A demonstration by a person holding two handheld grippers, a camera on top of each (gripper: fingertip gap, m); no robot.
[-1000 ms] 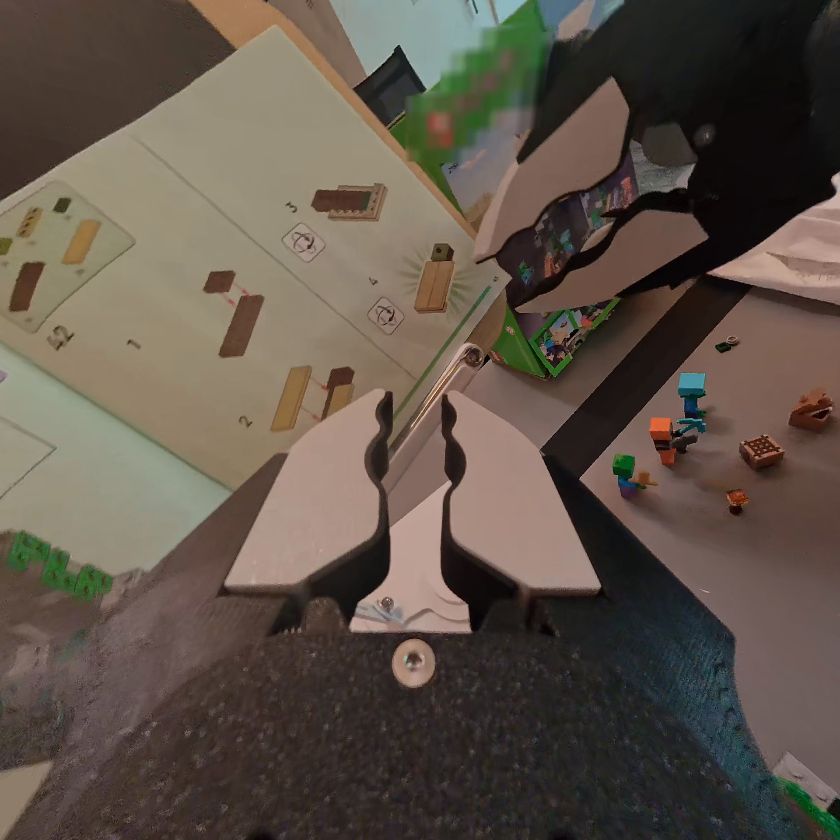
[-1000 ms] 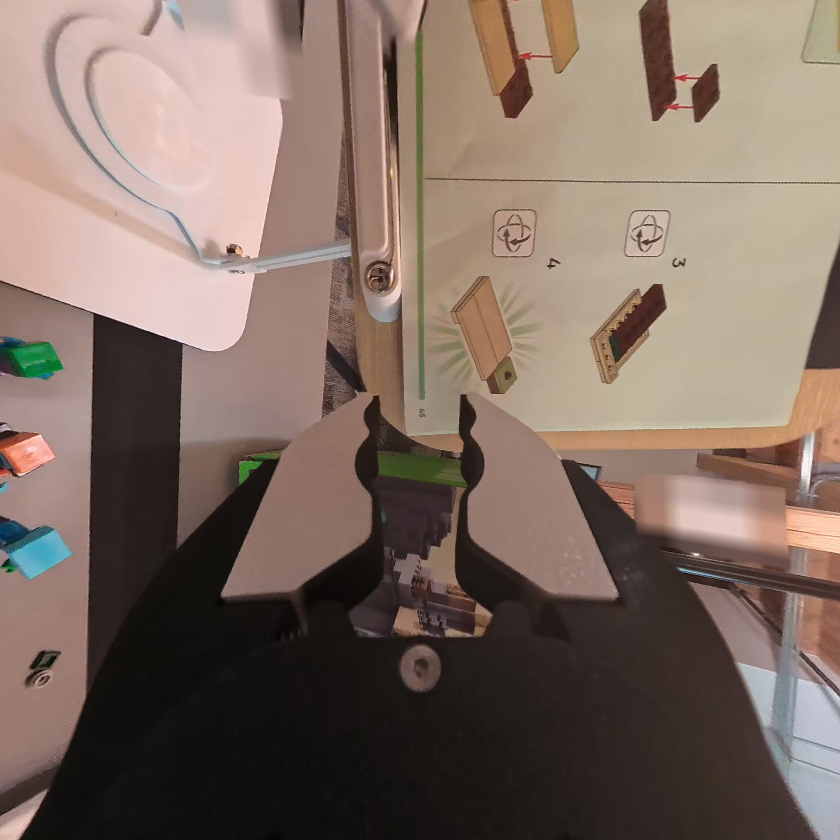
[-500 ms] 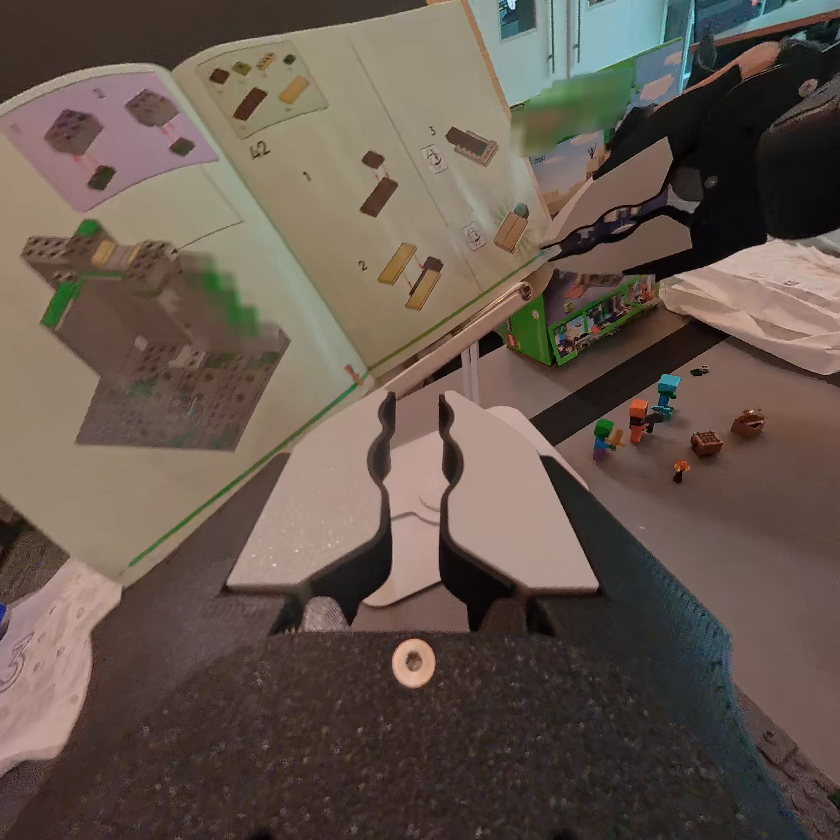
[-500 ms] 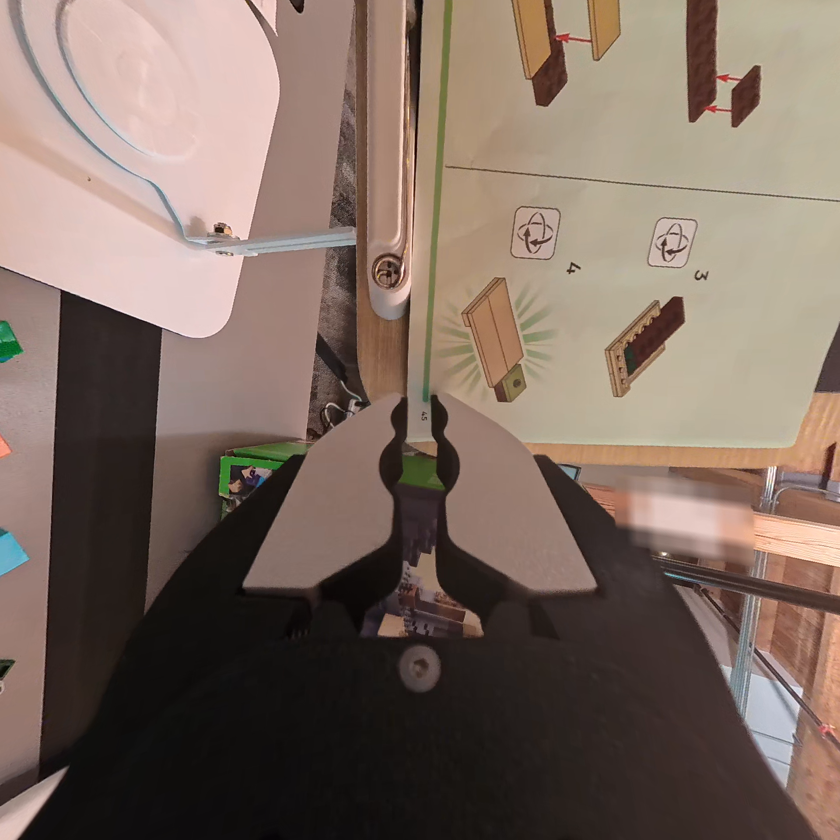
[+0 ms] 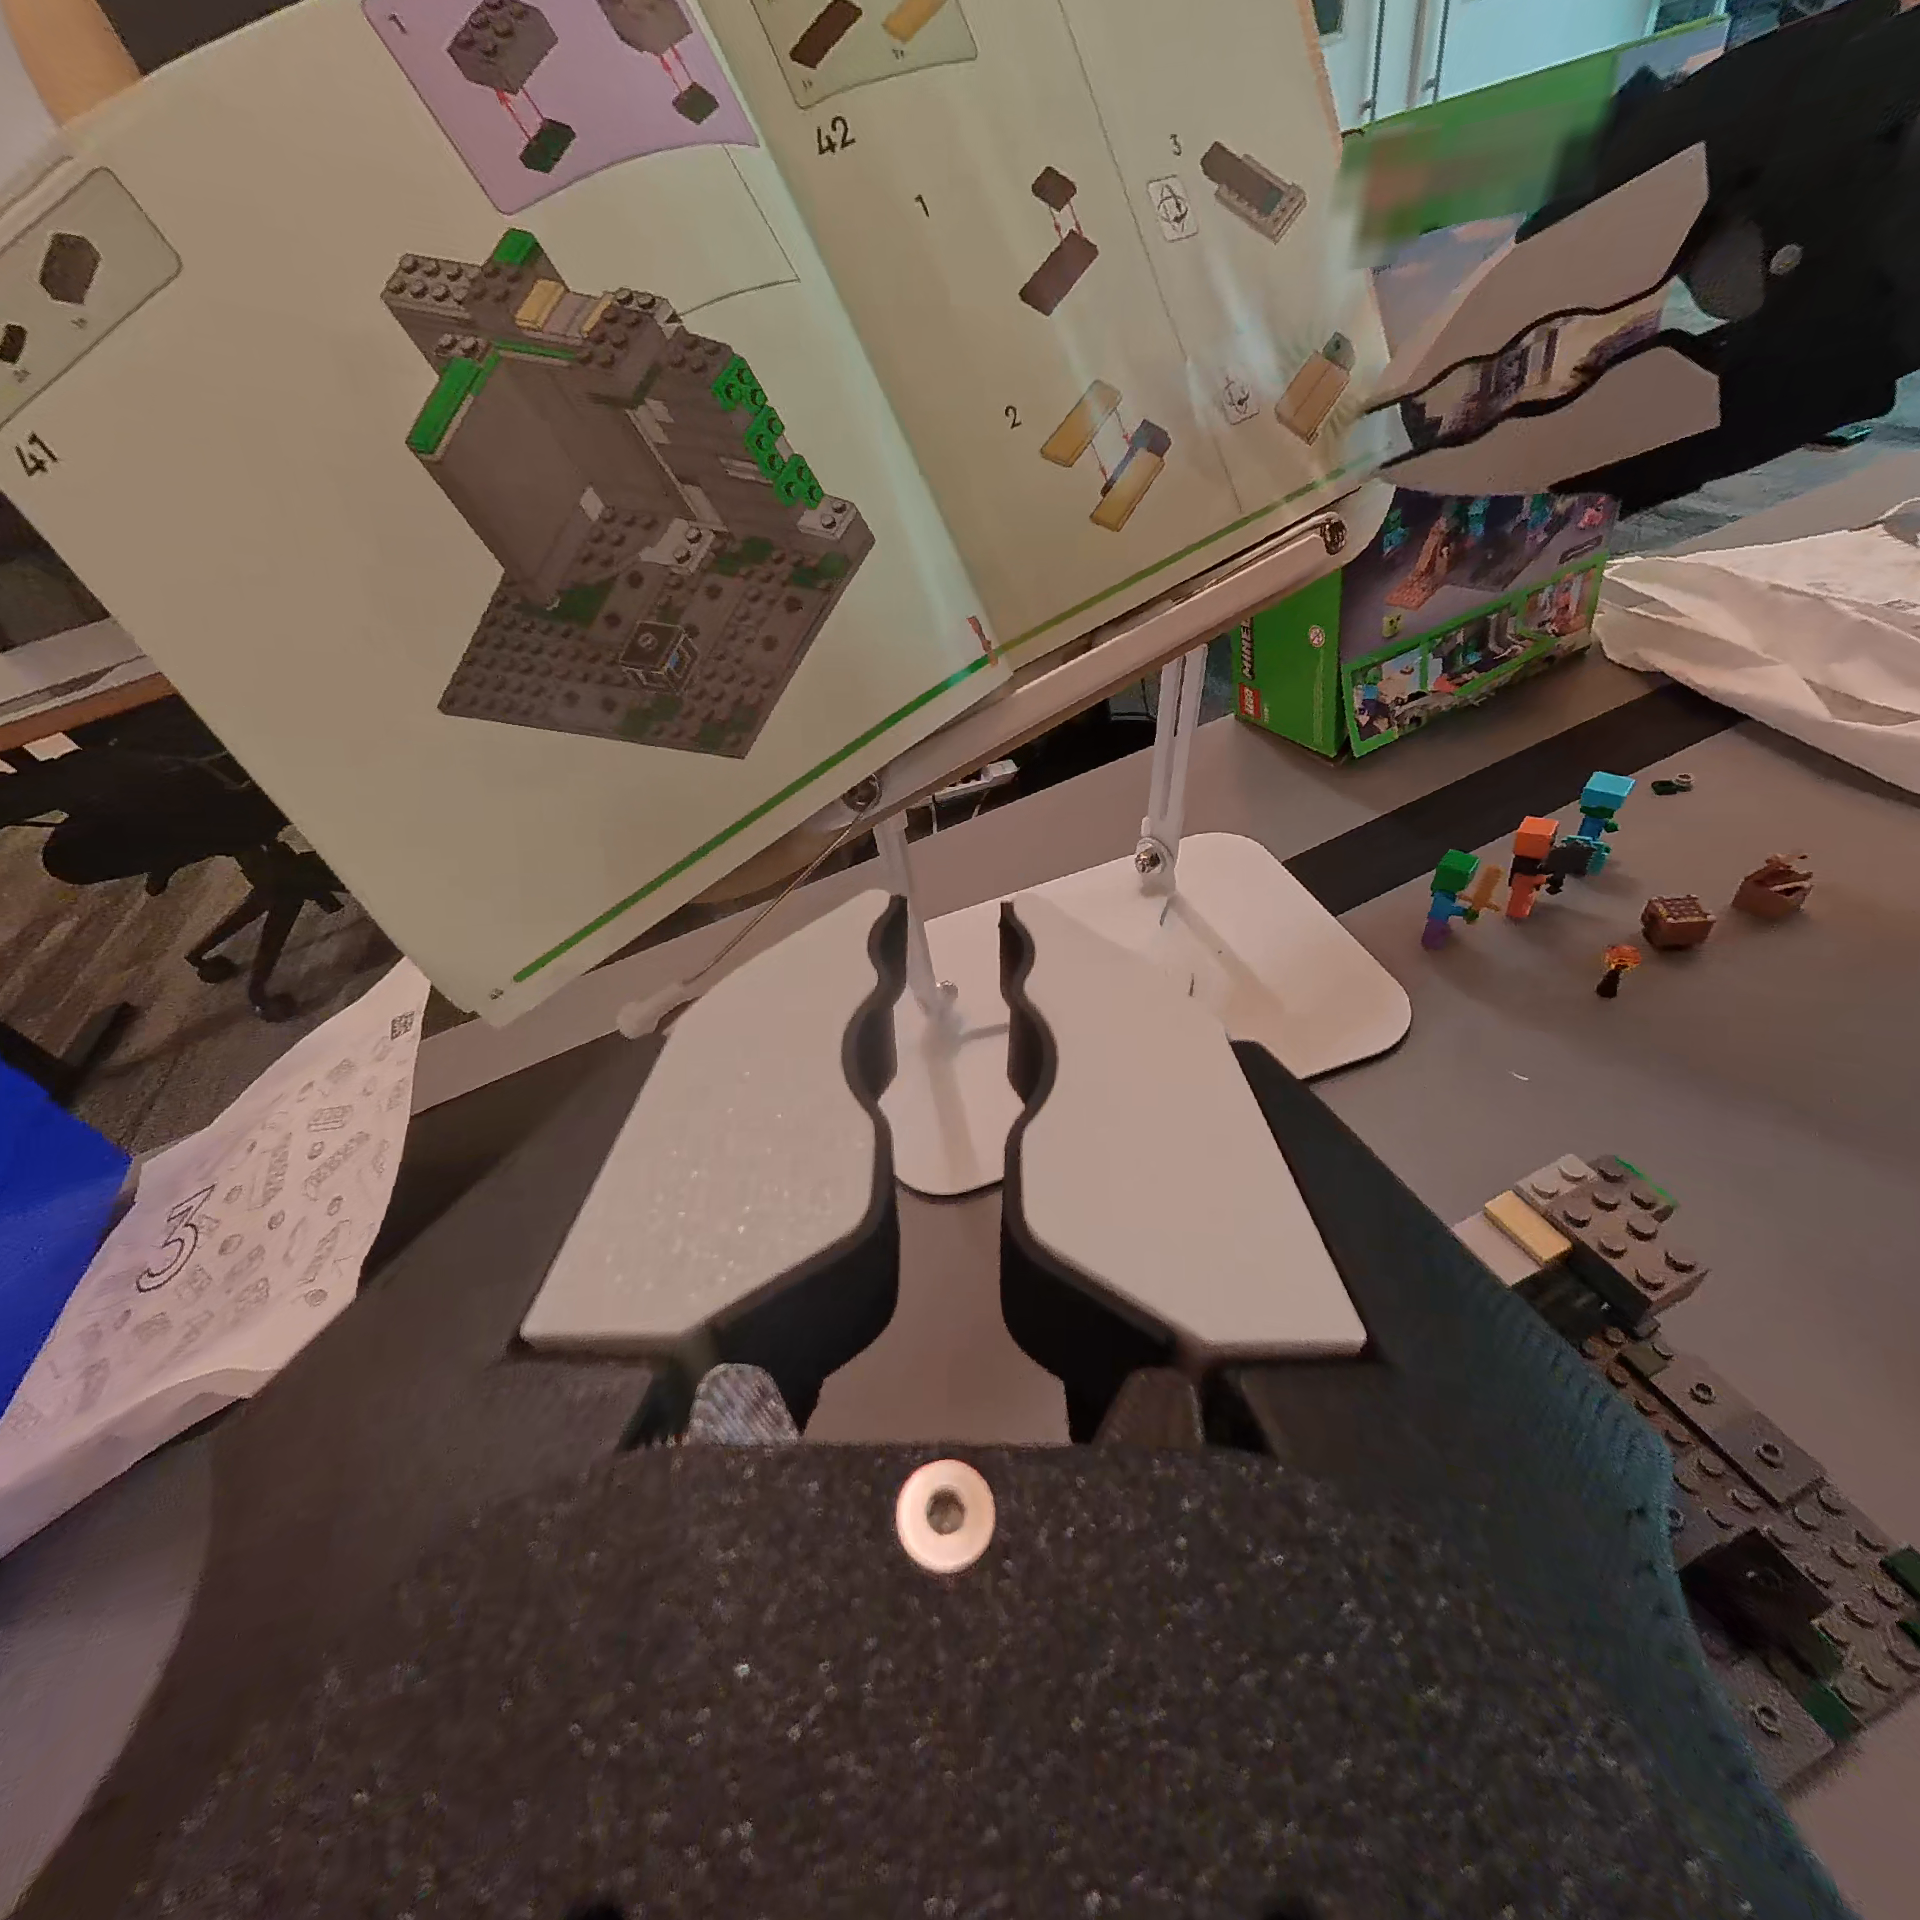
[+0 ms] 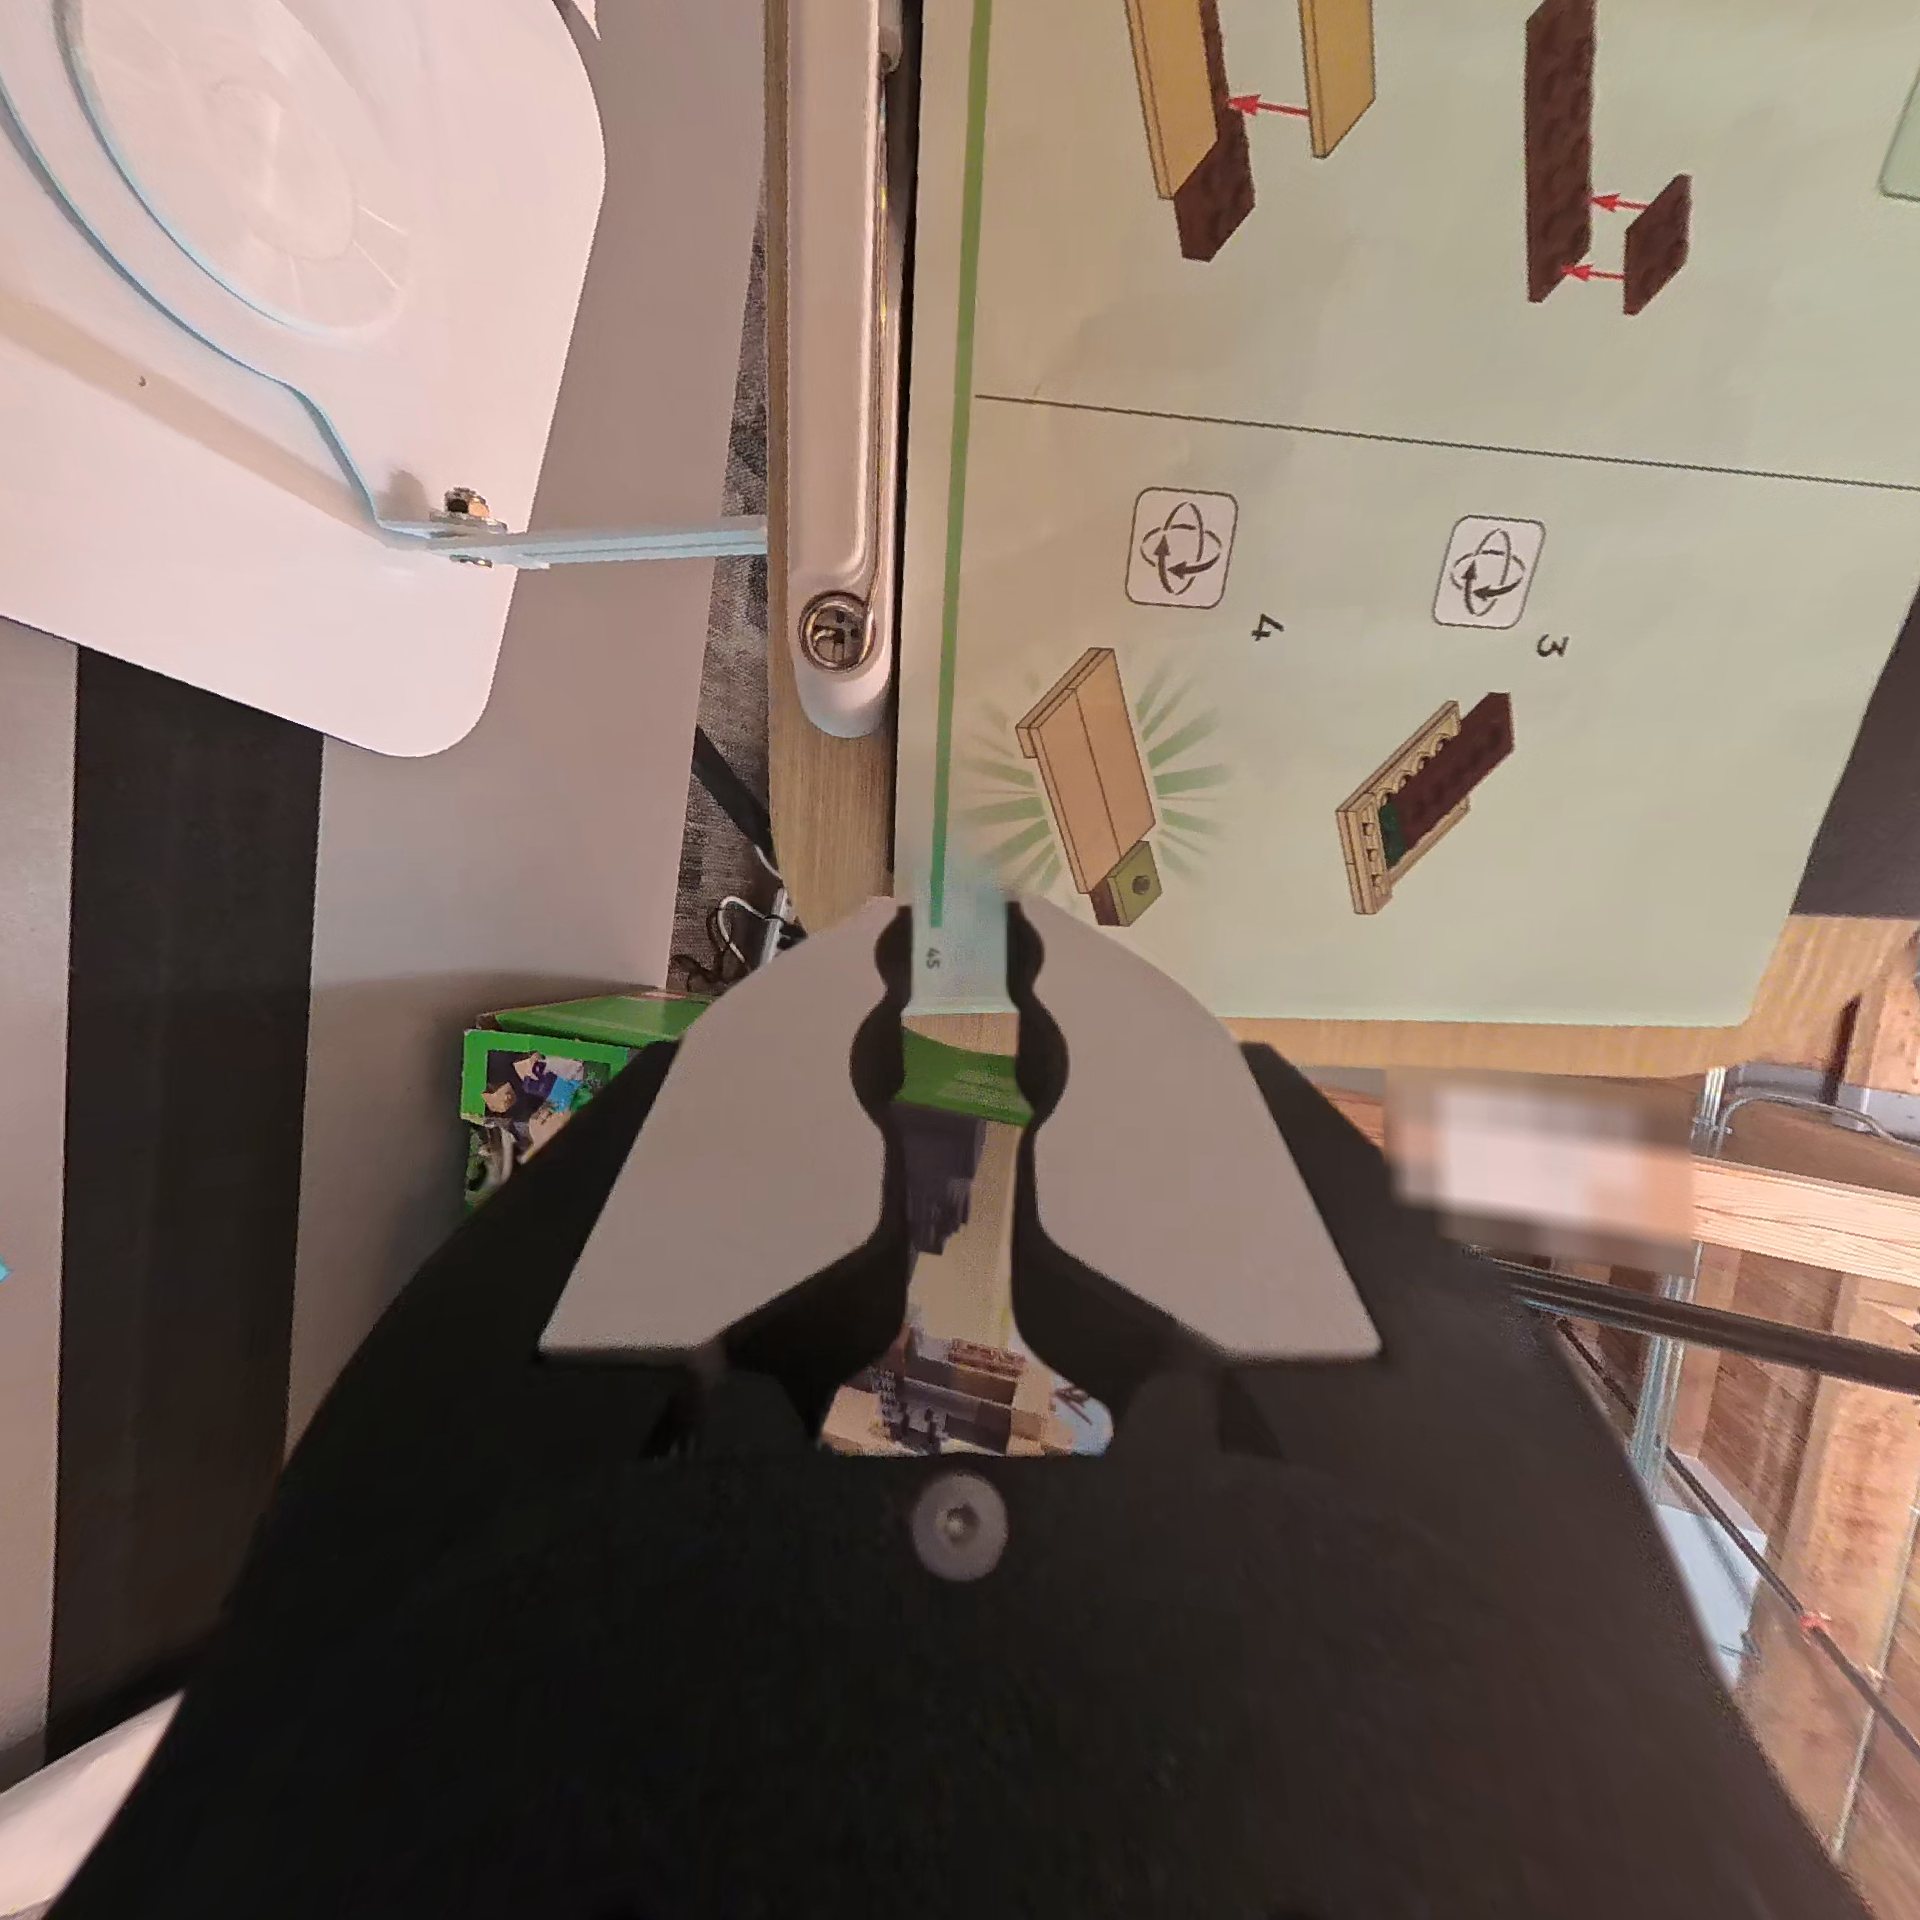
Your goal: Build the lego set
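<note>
The open instruction booklet (image 5: 623, 468) leans on a white stand (image 5: 1247, 935). My right gripper (image 6: 956, 920) has its jaws drawn close on the lower corner of the right-hand page (image 6: 1455, 520). It also shows in the left wrist view (image 5: 1397, 431), where the page corner is blurred. My left gripper (image 5: 943, 914) is empty, its jaws a narrow gap apart, low over the table in front of the stand. A partly built dark grey Lego build (image 5: 1621, 1236) lies to its right.
Several minifigures (image 5: 1527, 852) and small brown pieces (image 5: 1673, 920) stand on the grey table. The green Lego box (image 5: 1455, 623) sits behind the stand. A white numbered paper bag (image 5: 239, 1226) and a blue object (image 5: 42, 1195) lie at the left, and crumpled white paper (image 5: 1787, 623) lies at the right. The left gripper's tips are roughly 25 centimetres from the right gripper's.
My left gripper has pulled back and down from the booklet, so the whole spread and stand show. My right gripper has narrowed its jaws onto the page corner.
</note>
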